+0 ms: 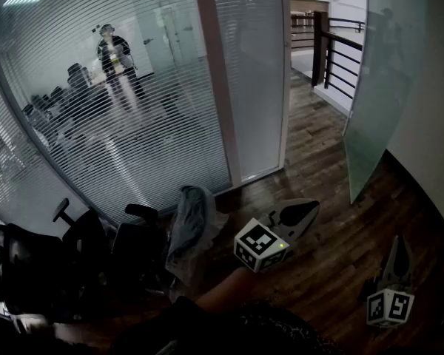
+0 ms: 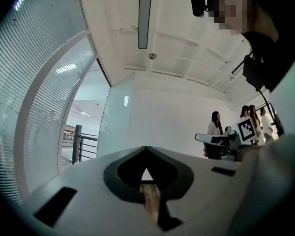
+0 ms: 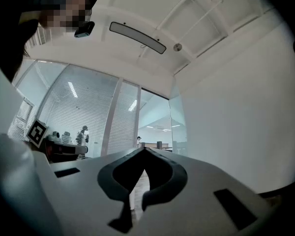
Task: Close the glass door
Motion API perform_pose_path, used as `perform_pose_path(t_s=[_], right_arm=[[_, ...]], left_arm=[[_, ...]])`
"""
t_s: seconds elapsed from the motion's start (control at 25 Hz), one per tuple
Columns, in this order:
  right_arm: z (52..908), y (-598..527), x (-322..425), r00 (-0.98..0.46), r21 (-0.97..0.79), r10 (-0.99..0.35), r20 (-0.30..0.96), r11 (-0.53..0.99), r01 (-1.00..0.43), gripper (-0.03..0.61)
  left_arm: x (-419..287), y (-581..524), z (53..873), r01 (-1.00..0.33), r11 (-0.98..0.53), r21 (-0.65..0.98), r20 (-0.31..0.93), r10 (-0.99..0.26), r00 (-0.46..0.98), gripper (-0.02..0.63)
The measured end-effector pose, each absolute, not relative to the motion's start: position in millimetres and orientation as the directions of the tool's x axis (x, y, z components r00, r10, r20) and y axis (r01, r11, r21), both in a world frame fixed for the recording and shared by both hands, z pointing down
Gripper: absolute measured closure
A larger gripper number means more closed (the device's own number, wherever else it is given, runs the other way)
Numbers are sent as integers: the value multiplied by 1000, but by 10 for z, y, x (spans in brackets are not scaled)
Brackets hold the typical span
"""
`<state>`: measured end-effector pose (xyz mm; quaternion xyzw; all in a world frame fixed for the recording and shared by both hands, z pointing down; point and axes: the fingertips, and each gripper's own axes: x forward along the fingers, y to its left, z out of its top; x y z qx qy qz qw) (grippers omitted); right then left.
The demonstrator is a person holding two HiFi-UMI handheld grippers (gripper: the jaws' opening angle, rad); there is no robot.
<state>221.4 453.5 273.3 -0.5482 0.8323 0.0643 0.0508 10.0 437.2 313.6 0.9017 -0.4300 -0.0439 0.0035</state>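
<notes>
Glass wall (image 1: 118, 102): very big, with thin stripes all across it. It stands ahead of the left tongs (image 1: 311, 209) and off to their left.
Floor (image 1: 333, 220): dark wood boards under both pairs of tongs.
Glass door (image 1: 385, 80): a tall milky pane standing straight up, so its long side runs up and down. It is swung open, close by the white wall (image 1: 436, 124). Its wide face looks toward the glass wall. It is ahead of the right tongs (image 1: 397, 242) and well apart from them. No tongs touch it.
Gap (image 1: 311, 124): the open way between the glass wall and the glass door, ahead of the left tongs.
Chairs (image 1: 81, 250): black, to the left of the left tongs.
Railing (image 1: 340, 58): dark bars far ahead of both tongs, past the gap.
Left tongs: clenched tight with nothing in them, pointing level toward the gap.
Right tongs: clenched tight with nothing in them, tips a little up toward the door.
</notes>
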Motion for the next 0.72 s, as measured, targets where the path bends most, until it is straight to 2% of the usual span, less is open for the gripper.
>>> perform_pose_path(t_s=[0.24,0.72], right_arm=[[2635,4108,1911,-480,44,-855,-198,482,-875,577],[2813,4200,2170,-466,33,-866,-182,468,-883,577]], left_arm=[[-265,4157,2958,-844,-537,5,-110,-839,533,612],[50,4189,3075,-836,-548,23,-107,-833,543,612]])
